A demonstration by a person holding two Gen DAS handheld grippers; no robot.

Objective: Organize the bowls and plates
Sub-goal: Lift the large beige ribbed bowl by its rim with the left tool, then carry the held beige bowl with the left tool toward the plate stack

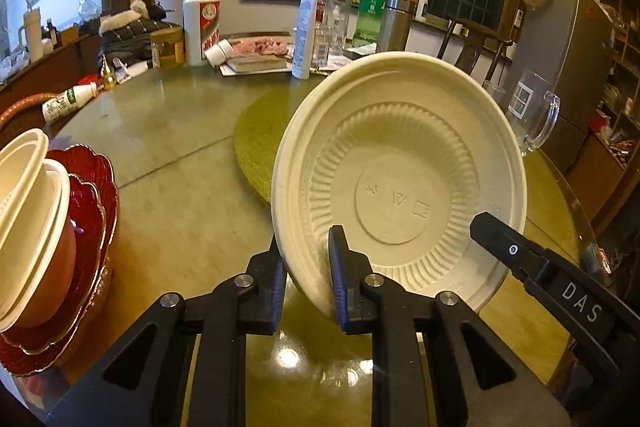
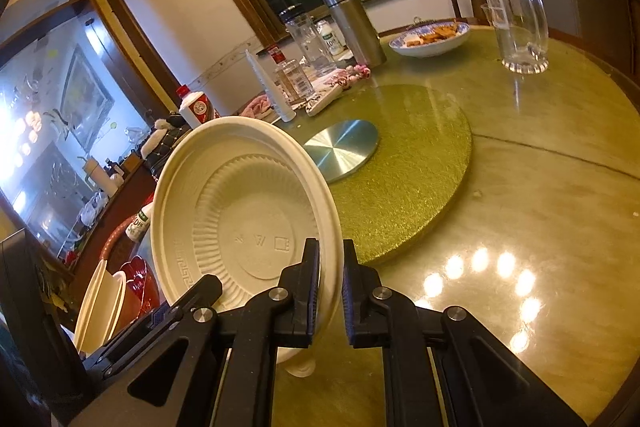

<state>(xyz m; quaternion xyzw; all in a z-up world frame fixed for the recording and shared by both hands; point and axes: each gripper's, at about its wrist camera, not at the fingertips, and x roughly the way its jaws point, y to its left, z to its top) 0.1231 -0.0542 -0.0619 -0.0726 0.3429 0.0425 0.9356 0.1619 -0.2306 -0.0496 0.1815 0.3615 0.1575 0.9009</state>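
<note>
Progress check, imo somewhere in the middle, def not done. The cream paper plate (image 1: 400, 179) is up in the air, tilted nearly on edge w/ its embossed underside facing both cams. It looks clear of the worktop (image 1: 172, 163), not resting on anything.

Left claw (image 1: 306, 267): narrowed down on the plate's rim at about 7 o'clock of the plate, one finger each side of the edge, so it has hold of it. Right claw (image 2: 331, 291): its fingers straddle the rim at roughly 4 o'clock of the plate in its own view. There's a slim gap on the right-hand pad, so can't tell if it's truly clamping or just closing in / letting go. Looks like a handover or a two-claw carry, tbh can't say which.

What looks sorted so far: a stack over at 9 o'clock in the left cam, w/ red scalloped plates (image 1: 96, 187) on the bottom and cream bowls (image 1: 28, 227) nested on top, leaning a bit. That pile seems to be the collection spot.

What's left, my guess: get this plate over to that pile (maybe under the bowls or next to them), then tidy the lean. The blue-white dish (image 2: 430, 41) w/ food at 1 o'clock in the right cam prob stays put. Rest of the worktop is bottles, a glass mug (image 2: 516, 19) etc., not part of the job afaict.
</note>
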